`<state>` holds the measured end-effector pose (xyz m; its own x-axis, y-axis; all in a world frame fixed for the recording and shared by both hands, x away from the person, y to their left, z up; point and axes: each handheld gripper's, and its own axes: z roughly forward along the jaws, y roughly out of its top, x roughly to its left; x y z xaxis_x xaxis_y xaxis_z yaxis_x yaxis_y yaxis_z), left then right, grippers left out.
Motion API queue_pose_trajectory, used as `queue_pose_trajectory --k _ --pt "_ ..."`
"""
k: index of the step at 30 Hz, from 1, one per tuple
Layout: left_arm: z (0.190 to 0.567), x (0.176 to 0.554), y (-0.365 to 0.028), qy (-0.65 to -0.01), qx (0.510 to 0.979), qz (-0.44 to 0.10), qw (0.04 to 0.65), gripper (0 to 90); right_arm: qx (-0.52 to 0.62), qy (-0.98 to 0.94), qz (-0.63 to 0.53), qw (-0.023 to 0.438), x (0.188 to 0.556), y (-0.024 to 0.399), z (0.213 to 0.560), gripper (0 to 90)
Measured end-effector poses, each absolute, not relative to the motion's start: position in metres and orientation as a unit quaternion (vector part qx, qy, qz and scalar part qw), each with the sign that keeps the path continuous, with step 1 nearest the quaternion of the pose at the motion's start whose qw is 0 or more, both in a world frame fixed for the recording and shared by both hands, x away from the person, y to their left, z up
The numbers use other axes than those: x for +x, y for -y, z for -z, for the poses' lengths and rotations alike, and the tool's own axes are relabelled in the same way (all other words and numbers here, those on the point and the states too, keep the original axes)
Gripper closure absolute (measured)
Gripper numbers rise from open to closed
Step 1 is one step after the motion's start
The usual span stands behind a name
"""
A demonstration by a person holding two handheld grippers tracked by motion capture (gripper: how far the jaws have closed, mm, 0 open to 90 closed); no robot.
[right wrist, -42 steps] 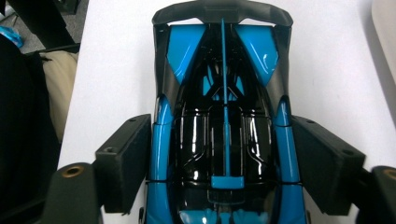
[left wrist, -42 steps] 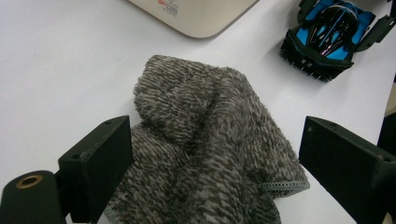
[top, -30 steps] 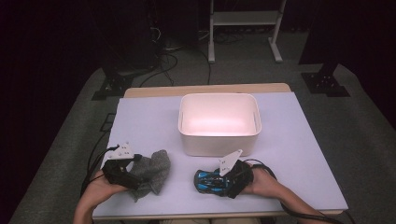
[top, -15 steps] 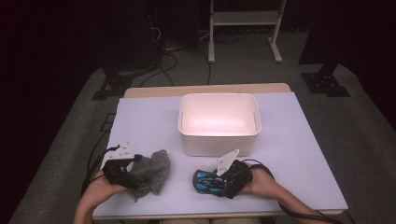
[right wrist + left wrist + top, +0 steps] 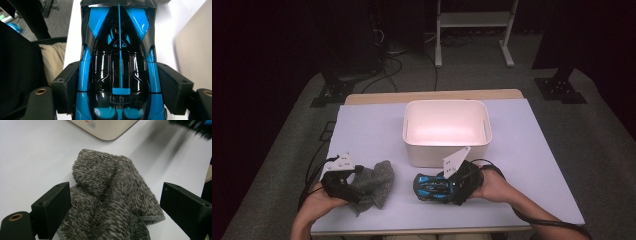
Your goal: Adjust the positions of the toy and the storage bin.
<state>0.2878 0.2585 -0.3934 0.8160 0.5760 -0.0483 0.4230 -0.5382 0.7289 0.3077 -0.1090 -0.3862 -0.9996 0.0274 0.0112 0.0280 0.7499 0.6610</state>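
White table point(image 5: 537, 165): blue toy car point(image 5: 430, 186) in right gripper point(image 5: 439, 186) (jaws on its flanks).

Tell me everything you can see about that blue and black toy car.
The glossy blue and black plastic toy car is a low, sleek sports model with blue side panels, a dark cabin and a thin blue stripe along its roof. The right claw clamps it across its sides, a black jaw pressing each flank. In the high view it sits near the table's front edge, just before the white plastic bin.
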Motion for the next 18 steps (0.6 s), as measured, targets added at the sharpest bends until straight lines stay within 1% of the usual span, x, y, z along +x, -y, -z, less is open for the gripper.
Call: queue_pose_trajectory --k 5,6,9,18 --pt "0.394 0.288 -0.258 -0.286 0.872 -0.098 0.386 9.0 -0.006 0.935 0.355 -0.005 0.307 0.109 0.366 25.1" --pt "0.394 0.288 -0.259 -0.287 0.870 -0.098 0.388 9.0 -0.002 0.934 0.357 -0.004 0.306 0.109 0.355 25.1" --pt "0.393 0.288 -0.260 -0.288 0.869 -0.098 0.390 9.0 0.001 0.933 0.359 -0.007 0.306 0.109 0.338 25.1" --pt "0.392 0.287 -0.266 -0.295 0.864 -0.100 0.396 9.0 0.008 0.935 0.354 -0.027 0.321 0.114 0.288 25.2"
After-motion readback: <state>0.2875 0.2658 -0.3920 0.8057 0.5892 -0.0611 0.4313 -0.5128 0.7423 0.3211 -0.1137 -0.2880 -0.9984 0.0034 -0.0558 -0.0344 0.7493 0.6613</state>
